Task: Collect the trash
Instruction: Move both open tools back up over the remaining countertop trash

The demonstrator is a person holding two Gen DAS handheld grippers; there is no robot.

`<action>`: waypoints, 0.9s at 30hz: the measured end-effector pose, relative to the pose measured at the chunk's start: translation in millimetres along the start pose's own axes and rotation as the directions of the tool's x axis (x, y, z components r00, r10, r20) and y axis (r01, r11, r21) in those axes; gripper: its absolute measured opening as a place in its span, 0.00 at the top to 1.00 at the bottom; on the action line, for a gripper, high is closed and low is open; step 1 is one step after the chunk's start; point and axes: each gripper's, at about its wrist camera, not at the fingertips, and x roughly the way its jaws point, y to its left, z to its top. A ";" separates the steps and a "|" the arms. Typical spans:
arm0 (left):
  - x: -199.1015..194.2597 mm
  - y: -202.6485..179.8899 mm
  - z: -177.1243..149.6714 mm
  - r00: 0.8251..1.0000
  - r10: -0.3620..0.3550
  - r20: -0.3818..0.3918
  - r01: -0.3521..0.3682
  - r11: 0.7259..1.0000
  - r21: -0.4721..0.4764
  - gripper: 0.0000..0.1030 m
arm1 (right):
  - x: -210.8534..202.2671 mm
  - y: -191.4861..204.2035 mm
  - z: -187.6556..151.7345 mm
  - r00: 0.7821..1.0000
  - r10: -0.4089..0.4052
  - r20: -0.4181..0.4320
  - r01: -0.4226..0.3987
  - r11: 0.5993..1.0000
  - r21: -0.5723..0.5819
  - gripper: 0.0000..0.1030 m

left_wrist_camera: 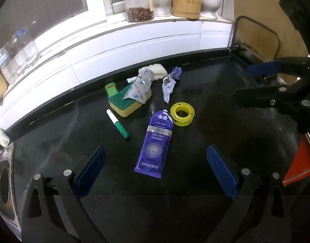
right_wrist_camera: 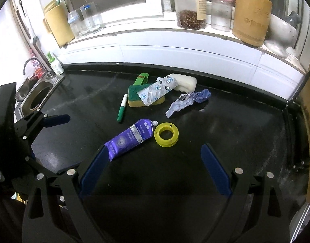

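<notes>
On the black counter lie a purple toothpaste tube [left_wrist_camera: 155, 143] [right_wrist_camera: 130, 137], a yellow tape spool [left_wrist_camera: 182, 114] [right_wrist_camera: 165, 137], a crumpled blue-white wrapper [left_wrist_camera: 171, 83] [right_wrist_camera: 187, 101], a blister pack [left_wrist_camera: 139, 86] [right_wrist_camera: 159, 90] on a green-yellow sponge [left_wrist_camera: 126, 103] [right_wrist_camera: 134, 99], a green marker [left_wrist_camera: 118, 123] [right_wrist_camera: 122, 107], a small green box [left_wrist_camera: 111, 90] [right_wrist_camera: 141, 79] and a white foam piece [left_wrist_camera: 159, 70] [right_wrist_camera: 185, 83]. My left gripper [left_wrist_camera: 155, 162] is open and empty, with the tube's flat end between its fingers. My right gripper [right_wrist_camera: 155, 160] is open and empty, just short of the tube and spool.
A sink [right_wrist_camera: 36, 97] lies at the counter's left end. Jars, a baby bottle [right_wrist_camera: 220, 8], glasses [right_wrist_camera: 90, 18] and a bamboo holder [right_wrist_camera: 251, 14] stand on the white sill behind. A black rack edge [right_wrist_camera: 292, 133] borders the right.
</notes>
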 end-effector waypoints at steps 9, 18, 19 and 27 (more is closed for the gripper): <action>8.6 7.6 2.2 1.000 0.007 -0.013 -0.007 1.000 -0.014 0.07 | 8.3 0.1 6.9 1.000 0.011 -0.008 -0.011 1.000 -0.010 0.13; 47.1 15.2 -5.5 0.997 -0.013 -0.070 0.011 0.999 -0.038 0.07 | 47.9 -15.1 1.8 0.997 0.009 -0.080 -0.009 1.000 -0.001 0.13; 56.9 15.9 -7.9 0.996 -0.017 -0.084 0.013 0.999 -0.040 0.07 | 56.8 -18.5 -0.6 0.995 0.009 -0.095 -0.009 1.000 0.002 0.13; 117.3 15.1 -23.2 0.988 -0.020 -0.155 0.018 1.000 -0.016 0.07 | 126.1 -31.4 -9.5 0.981 0.006 -0.195 -0.009 1.000 -0.016 0.13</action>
